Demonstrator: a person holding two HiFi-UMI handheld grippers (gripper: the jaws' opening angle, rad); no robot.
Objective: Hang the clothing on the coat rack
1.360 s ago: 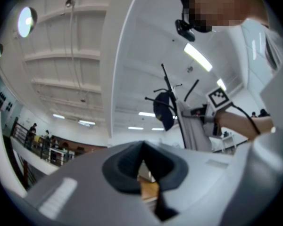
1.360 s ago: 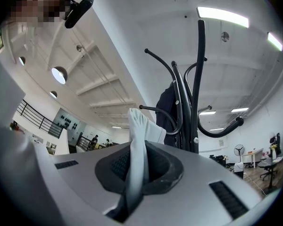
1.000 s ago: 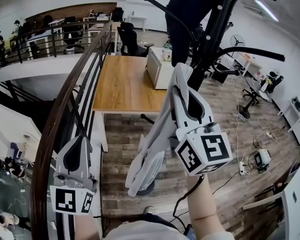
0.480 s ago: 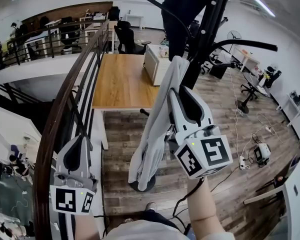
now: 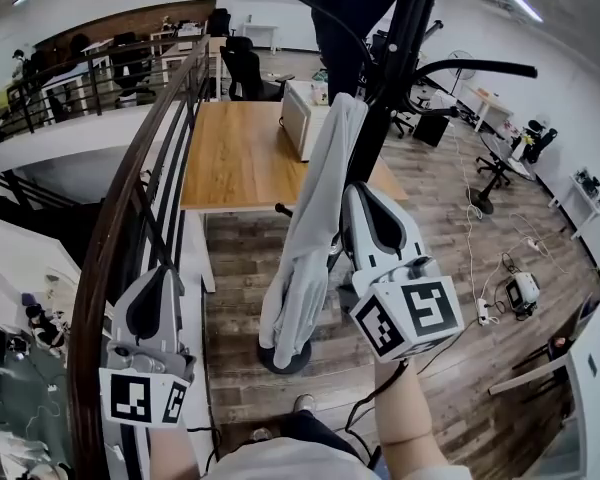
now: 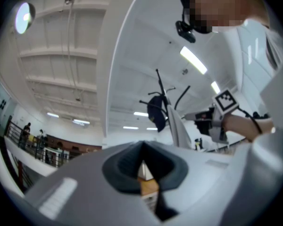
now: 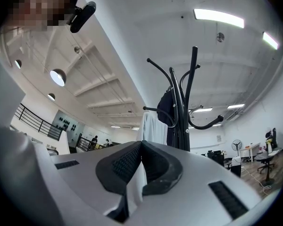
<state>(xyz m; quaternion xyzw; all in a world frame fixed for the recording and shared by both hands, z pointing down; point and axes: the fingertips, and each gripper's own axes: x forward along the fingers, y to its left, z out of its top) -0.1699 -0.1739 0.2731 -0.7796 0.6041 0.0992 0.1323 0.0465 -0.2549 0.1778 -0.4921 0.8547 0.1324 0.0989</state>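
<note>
A light grey garment (image 5: 315, 218) hangs long and straight from an arm of the black coat rack (image 5: 395, 68). A dark garment (image 5: 345, 8) hangs higher on the rack. My right gripper (image 5: 358, 190) points up at the rack, right beside the grey garment's right edge and below its top, with its jaws closed together. The right gripper view shows the jaws (image 7: 141, 143) meeting below the grey garment (image 7: 153, 128) and the rack (image 7: 191, 98). My left gripper (image 5: 158, 273) is low at the left by the railing, shut and holding nothing, far from the rack (image 6: 160, 86).
A dark curved railing (image 5: 130, 218) runs along the left over a drop to a lower floor. Behind the rack stands a wooden table (image 5: 245, 158) with a white box (image 5: 302, 118). Cables (image 5: 480, 308) lie on the wooden floor at the right. The rack's round base (image 5: 280, 358) is near my feet.
My right gripper has drawn back and down from the grey garment's top. The garment now hangs straight from the rack arm. The left gripper has stayed put.
</note>
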